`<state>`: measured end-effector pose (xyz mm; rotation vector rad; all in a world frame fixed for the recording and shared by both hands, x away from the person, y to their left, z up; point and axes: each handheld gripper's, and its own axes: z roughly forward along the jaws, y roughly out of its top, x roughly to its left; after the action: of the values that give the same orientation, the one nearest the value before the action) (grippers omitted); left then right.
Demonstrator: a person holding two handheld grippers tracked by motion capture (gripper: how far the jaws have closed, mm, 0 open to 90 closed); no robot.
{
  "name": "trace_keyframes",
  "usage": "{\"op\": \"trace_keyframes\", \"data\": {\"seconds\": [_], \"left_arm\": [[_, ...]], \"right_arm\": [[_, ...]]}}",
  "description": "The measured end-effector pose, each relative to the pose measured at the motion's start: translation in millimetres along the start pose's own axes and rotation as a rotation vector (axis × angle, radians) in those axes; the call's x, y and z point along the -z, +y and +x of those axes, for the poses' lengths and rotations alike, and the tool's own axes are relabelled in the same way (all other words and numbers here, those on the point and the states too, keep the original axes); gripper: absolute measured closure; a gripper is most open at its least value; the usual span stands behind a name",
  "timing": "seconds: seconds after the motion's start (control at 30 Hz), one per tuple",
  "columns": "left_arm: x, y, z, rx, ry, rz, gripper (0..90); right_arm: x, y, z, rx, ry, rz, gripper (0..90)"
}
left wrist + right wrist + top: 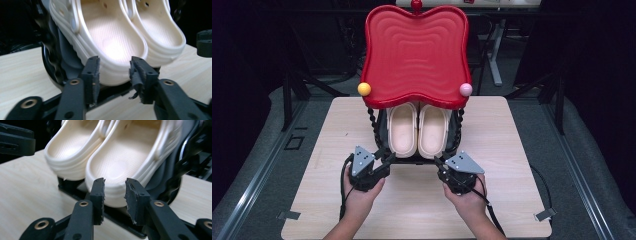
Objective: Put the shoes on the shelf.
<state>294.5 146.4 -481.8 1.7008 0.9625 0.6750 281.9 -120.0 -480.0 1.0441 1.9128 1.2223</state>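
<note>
Under the red tray (416, 55) | clogs' (418, 131) toes hidden | left gripper (384, 161), right gripper (439, 164): jaws apart, gripping nothing

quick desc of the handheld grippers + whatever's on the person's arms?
Both the left gripper and right gripper are matte black, two-jawed, with brass-coloured pivot rivets and frayed dark pads. Each carries a grey three-cornered plate with small holes on top and trails a black cable back along the forearm. The left hand and right hand are bare, without gloves; no sleeves show on the forearms.
</note>
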Motion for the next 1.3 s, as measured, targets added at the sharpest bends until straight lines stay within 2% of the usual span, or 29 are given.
{"op": "trace_keyframes", "data": {"seconds": [0.1,0.17,0.23,0.37,0.43,0.6,0.9,1.1,1.3], "left_arm": [[-1.1,-9.6,-3.2,0.011,-0.026,0.021,66.3],[-1.1,-11.9,-4.3,0.003,-0.034,0.032,67.9],[-3.1,-16.0,-6.3,0.001,-0.044,0.039,72.6],[-8.7,-21.4,-6.9,0.003,-0.056,0.077,78.9],[-11.5,-22.9,-6.1,0.004,-0.063,0.083,82.0],[-16.9,-24.0,-5.6,0.015,-0.067,0.094,88.2],[-23.2,-18.2,-1.3,0.024,-0.058,0.092,89.0],[-23.3,-14.7,-0.9,0.009,-0.044,0.104,89.2],[-23.4,-8.8,5.6,0.025,-0.027,0.097,89.5]], "right_arm": [[-1.4,-5.9,5.4,0.015,0.010,0.017,72.2],[-2.1,-7.5,6.5,0.012,0.013,0.017,73.8],[-4.3,-12.1,8.2,0.020,0.015,0.043,77.5],[-9.0,-17.8,8.3,0.005,0.014,0.067,82.7],[-11.4,-19.4,7.5,0.006,0.010,0.069,85.4],[-16.8,-19.7,3.9,-0.028,0.023,0.068,89.9],[-22.1,-15.8,-1.1,-0.065,0.028,0.071,90.0],[-21.3,-14.1,-1.5,-0.050,0.009,0.075,90.0],[-20.5,-11.0,-6.5,-0.041,-0.024,0.071,90.0]]}}
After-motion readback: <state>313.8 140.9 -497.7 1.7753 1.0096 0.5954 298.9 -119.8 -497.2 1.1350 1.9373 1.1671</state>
